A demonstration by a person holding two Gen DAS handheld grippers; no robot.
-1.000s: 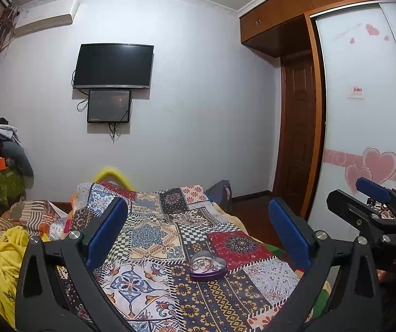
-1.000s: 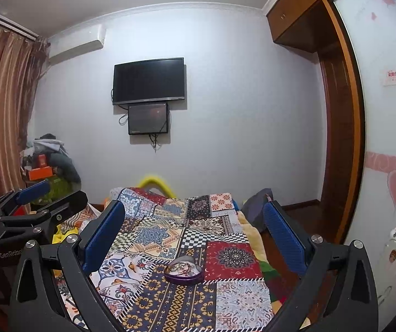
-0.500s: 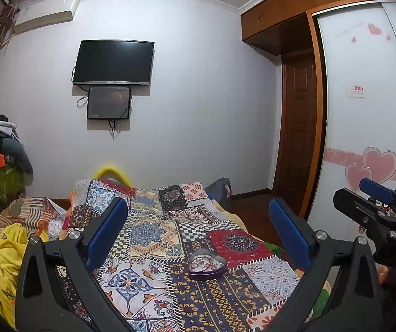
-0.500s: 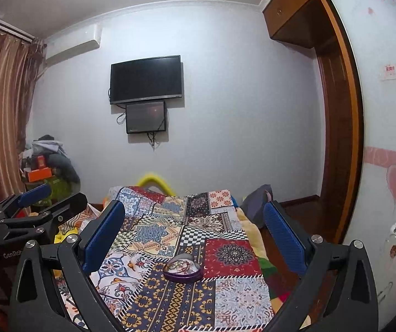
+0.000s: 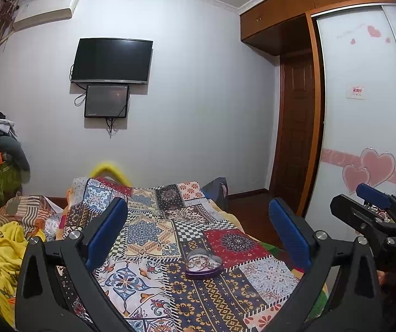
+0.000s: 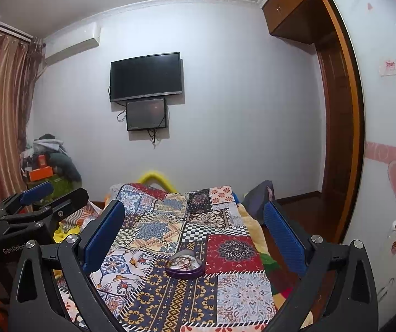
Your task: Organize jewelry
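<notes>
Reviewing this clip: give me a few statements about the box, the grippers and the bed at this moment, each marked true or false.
1. The heart-shaped box sits on the patchwork quilt. True.
2. The left gripper is shut on the box. False: it is open, holding nothing.
3. Jewelry lies inside the box. True.
4. The right gripper is open. True.
5. The box sits on the floor by the wardrobe. False: it is on the bed.

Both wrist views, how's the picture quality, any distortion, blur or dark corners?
Left wrist view: fisheye bows the wardrobe, corners are black, and the yellow hoop looks soft. Right wrist view: the same bending along the curtain, dim even light, the jewelry box reasonably sharp.
</notes>
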